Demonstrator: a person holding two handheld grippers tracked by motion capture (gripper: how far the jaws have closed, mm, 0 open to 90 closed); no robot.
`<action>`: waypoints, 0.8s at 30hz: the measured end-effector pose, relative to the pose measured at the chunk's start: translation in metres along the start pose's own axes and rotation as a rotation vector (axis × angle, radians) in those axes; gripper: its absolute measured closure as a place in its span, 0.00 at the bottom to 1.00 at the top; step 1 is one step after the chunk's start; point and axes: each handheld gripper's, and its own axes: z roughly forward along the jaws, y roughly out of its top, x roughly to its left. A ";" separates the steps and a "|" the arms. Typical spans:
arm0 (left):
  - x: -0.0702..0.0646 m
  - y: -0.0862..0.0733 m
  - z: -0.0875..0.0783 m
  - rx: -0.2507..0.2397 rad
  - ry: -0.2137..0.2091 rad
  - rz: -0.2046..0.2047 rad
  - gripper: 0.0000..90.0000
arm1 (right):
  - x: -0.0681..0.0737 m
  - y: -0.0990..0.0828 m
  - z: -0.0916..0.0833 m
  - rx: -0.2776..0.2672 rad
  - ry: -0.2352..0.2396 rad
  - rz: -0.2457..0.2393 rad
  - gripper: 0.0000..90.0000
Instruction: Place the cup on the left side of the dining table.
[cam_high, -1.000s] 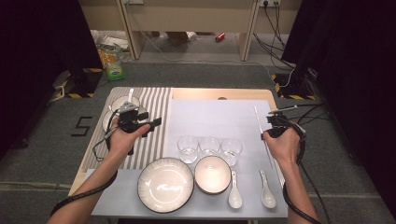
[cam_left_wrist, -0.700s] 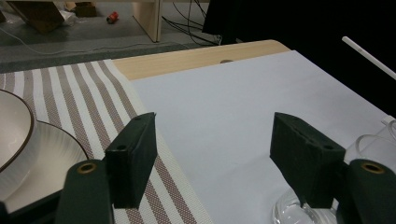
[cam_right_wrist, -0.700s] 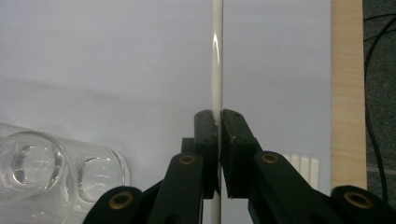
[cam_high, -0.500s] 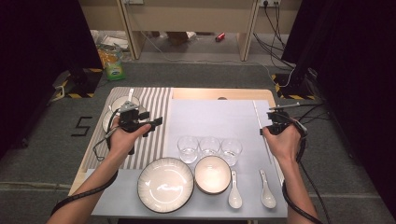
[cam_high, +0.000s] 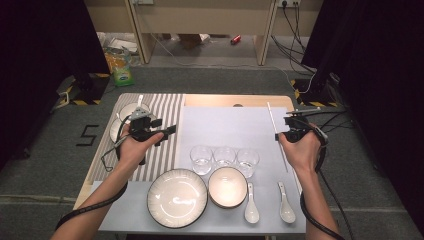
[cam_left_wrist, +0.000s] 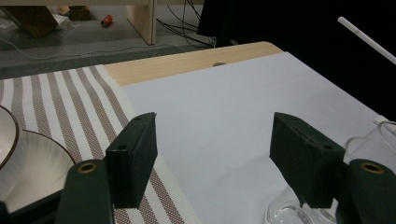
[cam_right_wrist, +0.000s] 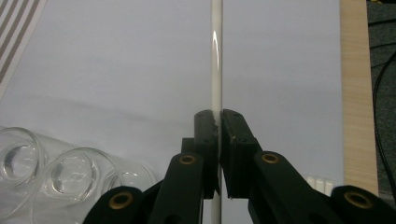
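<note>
**Right hand holds one chopstick**

Right fingers (cam_right_wrist: 218, 126) clenched on a white chopstick (cam_right_wrist: 216, 56), its long axis running twelve to six over the grey mat (cam_high: 225, 125); desk (cam_high: 235, 100) edge lies at three, glasses (cam_high: 224, 157) at eight; left fingers (cam_left_wrist: 215, 158) released, empty, well apart over the striped cloth (cam_high: 167, 115).

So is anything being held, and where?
The right gripper pinches a white stick partway along its length. The left gripper is open and holds nothing.
</note>
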 end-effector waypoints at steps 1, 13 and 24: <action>0.000 0.000 0.000 0.000 0.000 0.000 0.35 | 0.001 0.000 0.000 -0.005 0.001 -0.004 0.95; -0.005 0.003 0.001 -0.005 -0.017 0.006 0.36 | 0.010 0.006 -0.004 -0.031 0.020 -0.014 0.95; -0.010 0.006 0.004 0.000 -0.036 0.014 0.38 | 0.018 0.010 -0.006 -0.059 0.044 -0.021 0.95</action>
